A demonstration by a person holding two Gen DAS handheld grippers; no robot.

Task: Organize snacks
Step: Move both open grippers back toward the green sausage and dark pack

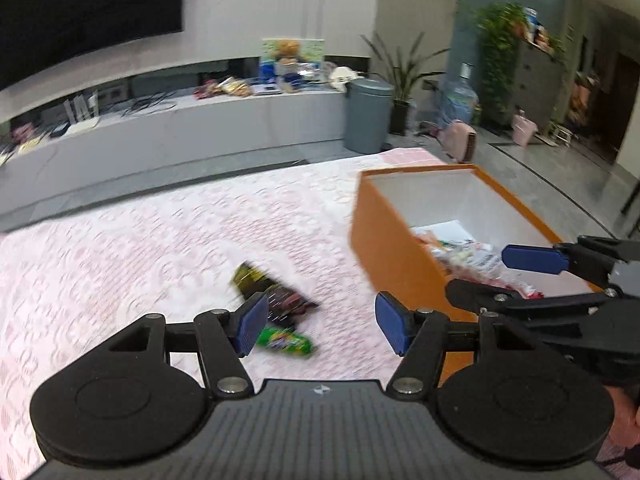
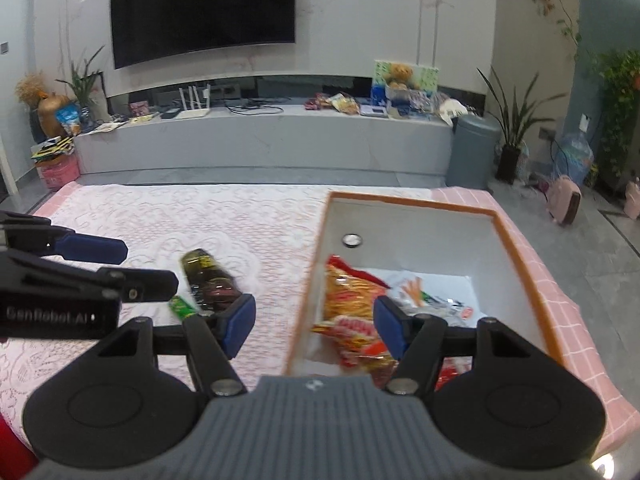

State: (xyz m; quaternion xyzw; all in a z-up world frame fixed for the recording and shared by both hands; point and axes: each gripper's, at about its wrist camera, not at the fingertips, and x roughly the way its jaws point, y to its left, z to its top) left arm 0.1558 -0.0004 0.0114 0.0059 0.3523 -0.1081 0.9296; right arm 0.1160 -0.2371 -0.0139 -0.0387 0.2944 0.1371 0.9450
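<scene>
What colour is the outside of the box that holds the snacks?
Orange outside, white inside. The box shows its outer wall best in the left wrist view.

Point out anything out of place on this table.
Two snacks lie loose on the pink tablecloth left of the orange box: a dark packet and a small green one. The others are inside the box.

Snack packets [image 1: 276, 308] beside orange box [image 1: 394, 264]
</scene>
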